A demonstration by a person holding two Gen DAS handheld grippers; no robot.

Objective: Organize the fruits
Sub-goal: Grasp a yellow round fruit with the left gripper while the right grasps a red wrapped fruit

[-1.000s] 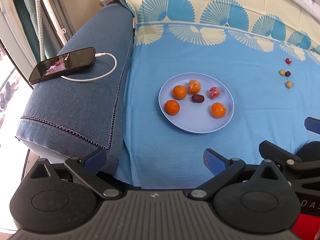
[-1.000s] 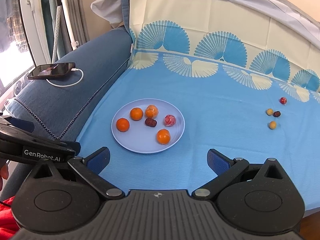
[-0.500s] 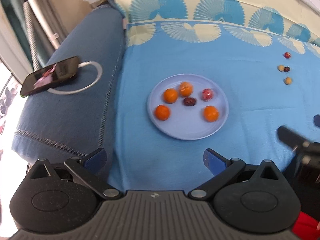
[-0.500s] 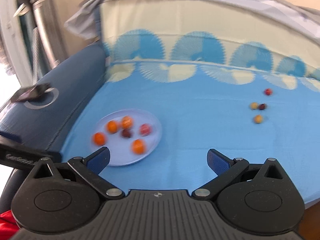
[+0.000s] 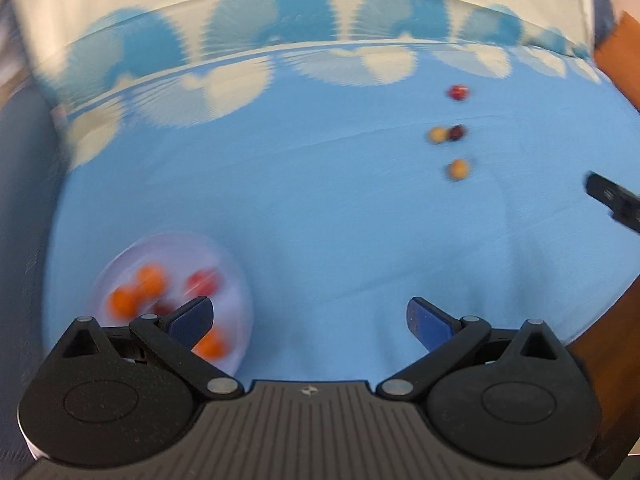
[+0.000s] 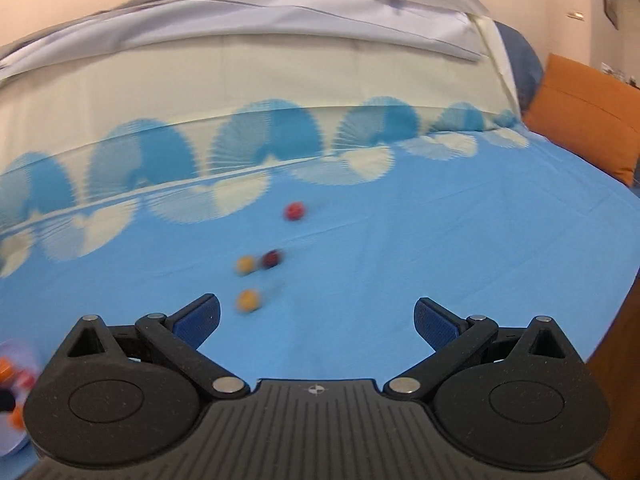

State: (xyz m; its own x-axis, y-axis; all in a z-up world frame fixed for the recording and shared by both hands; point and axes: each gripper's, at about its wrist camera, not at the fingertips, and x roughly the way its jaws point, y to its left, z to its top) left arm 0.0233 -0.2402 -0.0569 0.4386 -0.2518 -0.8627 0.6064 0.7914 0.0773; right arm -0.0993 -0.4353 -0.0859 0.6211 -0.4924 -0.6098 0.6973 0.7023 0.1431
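A pale blue plate (image 5: 236, 280) with several oranges and small red fruits sits at the lower left of the left wrist view; its edge shows at the far left of the right wrist view (image 6: 16, 354). Several small loose fruits lie on the blue sheet: a red one (image 5: 458, 92) (image 6: 295, 211), a tan one (image 5: 437, 135) (image 6: 245, 265) touching a dark one (image 5: 456, 133) (image 6: 272, 258), and another tan one (image 5: 458, 169) (image 6: 248, 300). My left gripper (image 5: 310, 318) is open and empty. My right gripper (image 6: 316, 318) is open and empty, near the loose fruits.
The blue sheet (image 6: 440, 240) covers a sofa seat with a fan-patterned back (image 6: 240, 92). An orange cushion (image 6: 588, 120) stands at the right end. The blue armrest (image 5: 20, 200) is at the left. Part of the right gripper (image 5: 612, 200) shows at the right edge.
Both views have swung to the right. The plate has slid to the lower left, and the loose fruits are now nearer. Both grippers stay open.
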